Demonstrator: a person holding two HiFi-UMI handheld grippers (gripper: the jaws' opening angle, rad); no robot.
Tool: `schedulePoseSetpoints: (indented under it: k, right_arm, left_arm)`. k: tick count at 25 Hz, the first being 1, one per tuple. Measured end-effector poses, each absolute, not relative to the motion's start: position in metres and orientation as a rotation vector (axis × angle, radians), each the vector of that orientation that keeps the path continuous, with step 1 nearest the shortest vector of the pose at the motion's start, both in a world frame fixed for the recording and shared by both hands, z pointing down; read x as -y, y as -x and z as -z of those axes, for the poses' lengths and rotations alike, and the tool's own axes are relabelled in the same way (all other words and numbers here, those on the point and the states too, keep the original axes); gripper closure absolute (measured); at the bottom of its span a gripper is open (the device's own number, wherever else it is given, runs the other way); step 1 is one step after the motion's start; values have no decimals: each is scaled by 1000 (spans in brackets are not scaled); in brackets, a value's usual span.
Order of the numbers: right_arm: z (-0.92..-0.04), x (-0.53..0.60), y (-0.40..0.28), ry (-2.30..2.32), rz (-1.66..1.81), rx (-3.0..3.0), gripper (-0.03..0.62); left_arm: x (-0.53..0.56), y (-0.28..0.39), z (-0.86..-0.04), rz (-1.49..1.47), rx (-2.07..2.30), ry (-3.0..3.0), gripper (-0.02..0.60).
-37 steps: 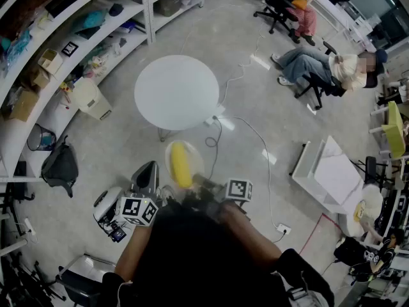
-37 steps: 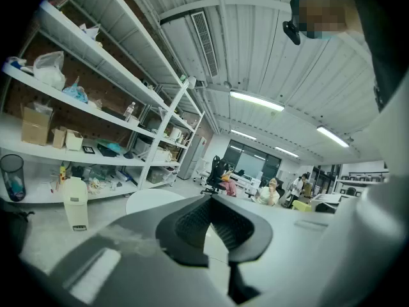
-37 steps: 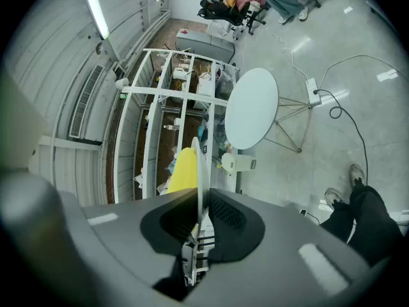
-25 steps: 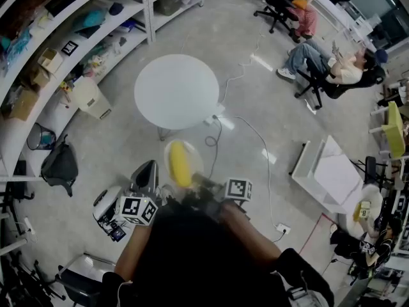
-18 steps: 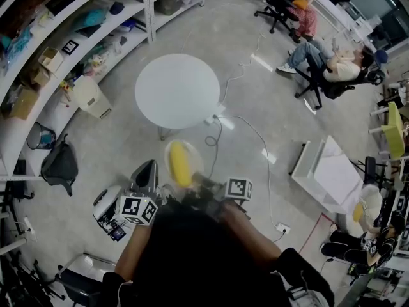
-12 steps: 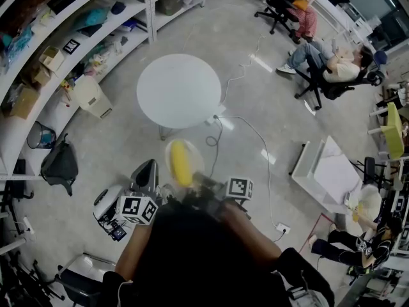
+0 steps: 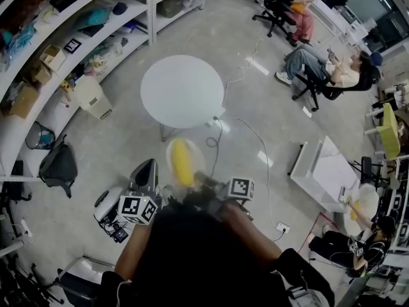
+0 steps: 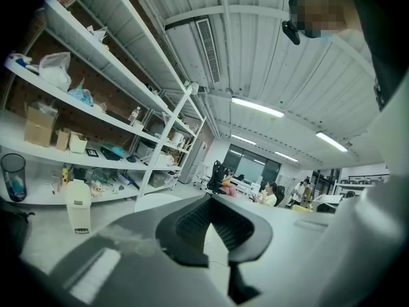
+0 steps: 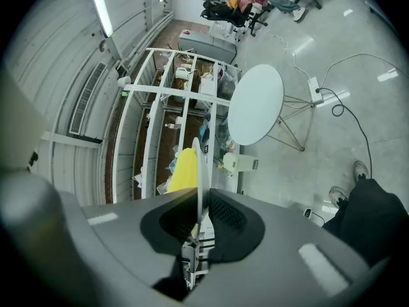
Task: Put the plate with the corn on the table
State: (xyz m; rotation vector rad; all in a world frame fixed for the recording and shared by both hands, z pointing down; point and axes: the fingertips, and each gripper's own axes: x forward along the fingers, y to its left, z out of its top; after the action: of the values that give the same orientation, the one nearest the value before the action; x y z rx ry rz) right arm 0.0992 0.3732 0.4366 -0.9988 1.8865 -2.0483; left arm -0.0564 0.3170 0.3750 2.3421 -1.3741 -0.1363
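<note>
Round table (image 7: 182, 91) beyond cable (image 7: 213, 147); right tool (image 9: 200, 204) tight on corn plate (image 7: 171, 155); left tool (image 8: 214, 226) seemingly ajar, empty

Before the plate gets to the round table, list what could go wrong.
The right gripper holds the plate by one edge only; a tilt could let the corn roll off. A cable loops across the floor short of the table: a possible trip. The left gripper, jaws open, supports nothing.
</note>
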Motion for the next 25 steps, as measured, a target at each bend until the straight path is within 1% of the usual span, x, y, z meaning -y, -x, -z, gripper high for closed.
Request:
schedulePoseSetpoints:
  k: [6, 12, 25]
  right_arm:
    - [-439, -367, -89, 978, 2032, -1880, 546]
    - [-439, -350, -88, 998, 2072, -1872, 546]
    - [-436, -250, -85, 910, 2127, -1891, 546]
  left_arm:
    - [-312, 73, -377, 152, 1398, -2322, 577]
    - [-292, 74, -375, 159, 1423, -2315, 577]
    - [-202, 69, -382, 154, 1508, -2236, 577]
